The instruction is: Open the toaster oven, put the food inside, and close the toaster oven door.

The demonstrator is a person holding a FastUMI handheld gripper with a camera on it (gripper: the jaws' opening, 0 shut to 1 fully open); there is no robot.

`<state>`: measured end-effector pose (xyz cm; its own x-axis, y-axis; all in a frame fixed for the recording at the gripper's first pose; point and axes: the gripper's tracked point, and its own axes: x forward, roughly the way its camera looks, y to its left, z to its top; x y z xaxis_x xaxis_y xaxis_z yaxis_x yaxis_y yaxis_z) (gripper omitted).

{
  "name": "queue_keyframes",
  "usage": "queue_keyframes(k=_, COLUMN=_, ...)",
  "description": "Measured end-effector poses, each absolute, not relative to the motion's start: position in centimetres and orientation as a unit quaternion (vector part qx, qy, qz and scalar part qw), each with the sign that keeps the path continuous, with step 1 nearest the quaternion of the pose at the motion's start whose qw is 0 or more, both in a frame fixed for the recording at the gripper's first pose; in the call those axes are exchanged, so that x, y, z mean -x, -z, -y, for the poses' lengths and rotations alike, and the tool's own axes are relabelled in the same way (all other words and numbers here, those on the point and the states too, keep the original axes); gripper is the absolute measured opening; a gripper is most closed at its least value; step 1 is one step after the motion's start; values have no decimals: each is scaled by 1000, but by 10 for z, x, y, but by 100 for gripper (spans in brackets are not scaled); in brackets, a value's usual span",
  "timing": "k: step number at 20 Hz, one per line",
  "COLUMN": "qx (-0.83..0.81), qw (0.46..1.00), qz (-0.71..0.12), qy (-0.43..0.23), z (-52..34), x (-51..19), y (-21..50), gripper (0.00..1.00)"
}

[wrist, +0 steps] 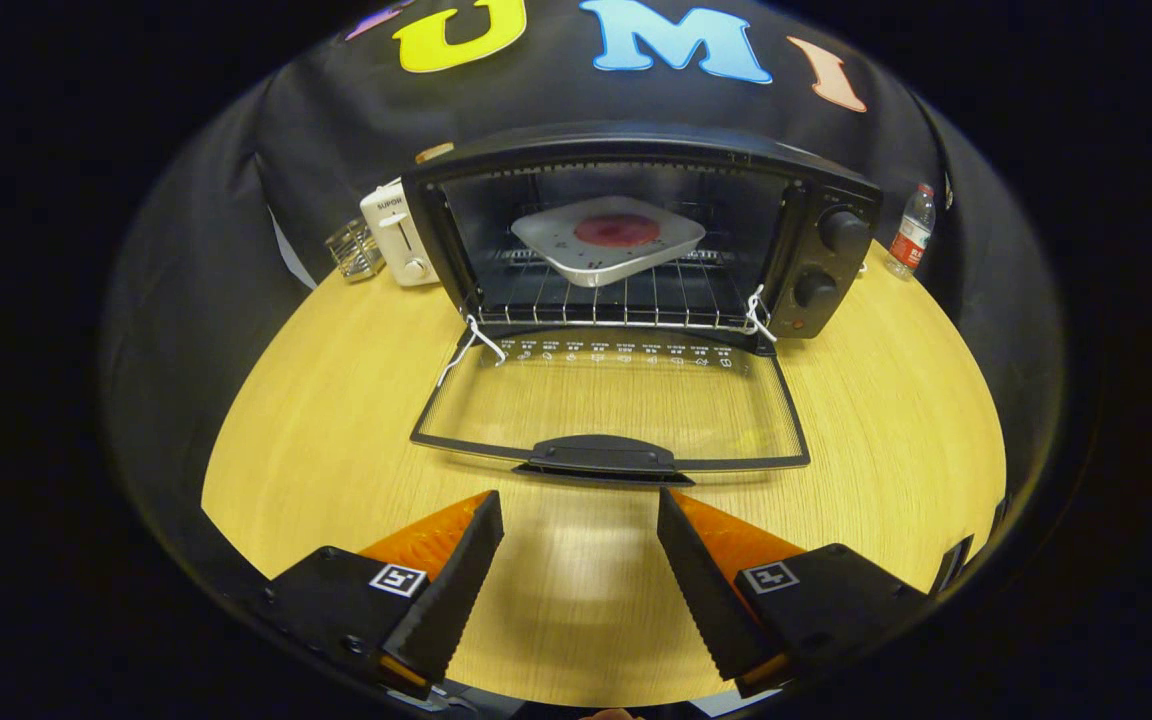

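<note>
Nearest, the gripper [580, 505] hangs over the wooden tabletop [316, 470] with its two black, orange-backed fingers [456, 570] spread wide apart and holding nothing; bare wood shows between them. Just ahead of the fingertips lies the black handle [601, 455] of the toaster oven door [606, 405], which is swung fully down so that its glass pane lies nearly flat above the tabletop, the wood grain visible through it. A row of small white symbols runs along the pane near the hinge. At each hinge corner a white cord [471, 345] is tied, the left one trailing down beside the door frame. Beyond the door stands the black toaster oven [636, 145], its cavity open toward the fingers. On the wire rack [626, 300] inside rests a white square plate [608, 245], sitting at a slight tilt, with a round red piece of food [617, 230] in its middle. Two black knobs [841, 232] sit one above the other on the oven's right panel. Left of the oven, touching or just beside its side wall, stands a white pop-up toaster [396, 235], with a small wire rack-like item [356, 250] just beyond it to the left. Farther right, well apart from the oven, a plastic water bottle [911, 232] with a red label stands at the tabletop's back edge.
</note>
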<state>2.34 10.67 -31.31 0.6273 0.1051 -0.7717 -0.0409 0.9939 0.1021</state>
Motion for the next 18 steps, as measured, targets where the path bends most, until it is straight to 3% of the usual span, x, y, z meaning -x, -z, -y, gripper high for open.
queue_keyframes(k=11, qx=-4, qw=881, qz=-472, qy=24, z=-84, x=-35, y=353, gripper=99)
queue_keyframes(k=18, qx=-33, qw=878, qz=-476, qy=32, z=-87, x=-47, y=355, gripper=98)
